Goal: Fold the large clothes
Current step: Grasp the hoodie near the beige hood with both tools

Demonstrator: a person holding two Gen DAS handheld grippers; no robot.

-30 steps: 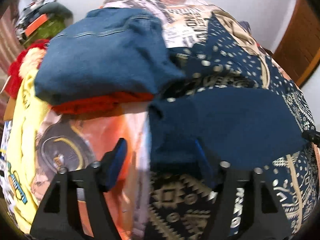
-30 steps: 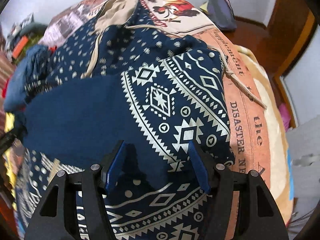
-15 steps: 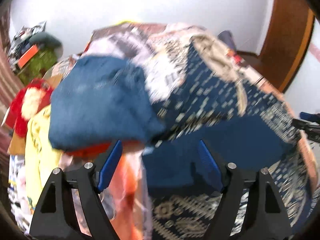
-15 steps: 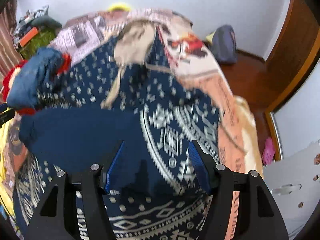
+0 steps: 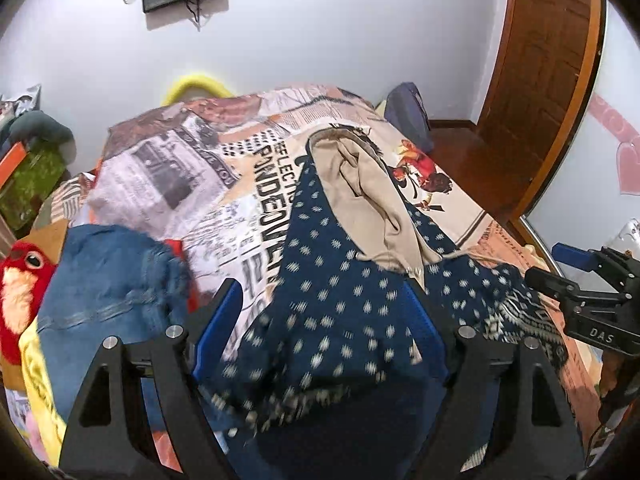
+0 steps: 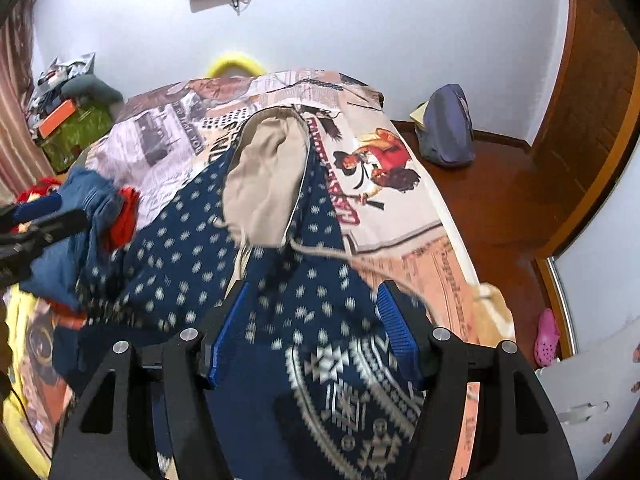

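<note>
Above bed (image 5: 248, 184), both claws rose clear of navy patterned hoodie (image 5: 340, 300); left claw (image 5: 320, 320) just widened, right claw (image 6: 316, 328) open, empty; fold likely finished.

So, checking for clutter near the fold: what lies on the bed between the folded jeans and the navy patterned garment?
In the left wrist view, only bare newspaper-print bedspread separates the folded jeans from the navy patterned garment.

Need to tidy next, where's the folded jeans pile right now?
The jeans sit on the bed's left side, beside the red plush, left of the navy hoodie.
</note>
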